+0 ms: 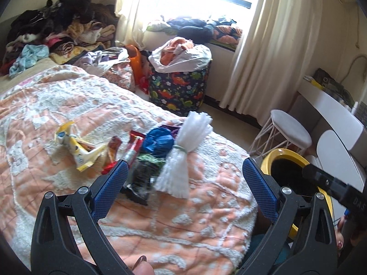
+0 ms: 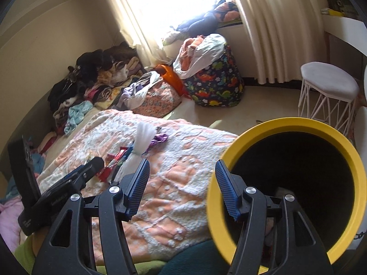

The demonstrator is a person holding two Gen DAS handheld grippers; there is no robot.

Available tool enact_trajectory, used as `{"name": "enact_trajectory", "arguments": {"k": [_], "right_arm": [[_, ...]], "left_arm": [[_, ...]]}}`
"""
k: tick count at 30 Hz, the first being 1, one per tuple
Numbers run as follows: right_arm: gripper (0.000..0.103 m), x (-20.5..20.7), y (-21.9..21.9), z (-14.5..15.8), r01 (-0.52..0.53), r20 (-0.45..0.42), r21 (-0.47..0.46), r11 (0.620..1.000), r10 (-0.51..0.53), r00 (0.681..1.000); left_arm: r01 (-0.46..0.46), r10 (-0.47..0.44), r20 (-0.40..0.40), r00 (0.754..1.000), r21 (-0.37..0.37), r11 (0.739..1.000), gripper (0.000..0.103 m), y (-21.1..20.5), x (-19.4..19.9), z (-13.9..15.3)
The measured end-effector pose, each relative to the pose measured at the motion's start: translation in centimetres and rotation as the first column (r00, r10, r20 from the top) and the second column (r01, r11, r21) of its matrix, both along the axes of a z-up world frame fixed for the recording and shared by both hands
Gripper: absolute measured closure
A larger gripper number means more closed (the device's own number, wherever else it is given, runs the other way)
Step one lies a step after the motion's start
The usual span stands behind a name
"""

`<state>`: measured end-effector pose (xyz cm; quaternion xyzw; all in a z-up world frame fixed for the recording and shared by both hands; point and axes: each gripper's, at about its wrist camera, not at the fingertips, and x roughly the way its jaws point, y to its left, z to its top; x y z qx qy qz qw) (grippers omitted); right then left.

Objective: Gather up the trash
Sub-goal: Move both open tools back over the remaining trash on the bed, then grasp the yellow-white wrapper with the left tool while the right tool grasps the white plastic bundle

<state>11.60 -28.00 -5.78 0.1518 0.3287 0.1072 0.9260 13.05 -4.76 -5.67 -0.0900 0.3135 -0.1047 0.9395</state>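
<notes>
- Trash (image 1: 137, 151) lies in a loose cluster in the middle of a peach and white blanket (image 1: 57, 105) on a bed, seen from the left wrist camera: a yellow and white wrapper (image 1: 78, 147), red wrappers, a crumpled blue piece (image 1: 159, 141), a dark packet (image 1: 143, 178) and a tied bundle of white strips (image 1: 183, 158)
- The left gripper (image 1: 184, 180) hangs just short of the cluster, jaws spread wide with nothing between them; the dark packet lies nearest its left finger
- A good pick here probably means dropping onto one piece only, the dark packet being the likely choice, and pinching it clear of the blanket pile so no fabric comes up with it
- From the right wrist camera, the right gripper (image 2: 182, 183) is partly spread and empty, poised at the near rim of a yellow-rimmed bin (image 2: 298, 126) that stands beside the bed
- This view alone looks down into the bin's dark inside, where something pale shows near the bottom, too dim to name; the left view catches just part of the rim
- The left view alone tells the trash pieces apart; from the right they sit farther off, partly behind the other gripper's body
</notes>
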Motion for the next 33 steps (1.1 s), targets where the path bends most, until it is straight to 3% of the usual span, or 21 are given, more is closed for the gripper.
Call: {"name": "enact_trajectory", "arguments": {"k": [14,33], "right_arm": [[0.045,2.0,7.7,-1.0,-0.155,-0.039,-0.053,0.987,0.153,0.987],[0.045,7.5,13.2,-5.2,-0.220,-0.163,-0.031,0.975,0.212,0.964]], "left_arm": [[-0.160,0.158,-0.030,0.987,-0.082,0.984,0.011,6.7,1.1,-1.0],[-0.336,0.316,-0.121,0.941,-0.210,0.918,0.013,13.5,2.4,-4.6]]}}
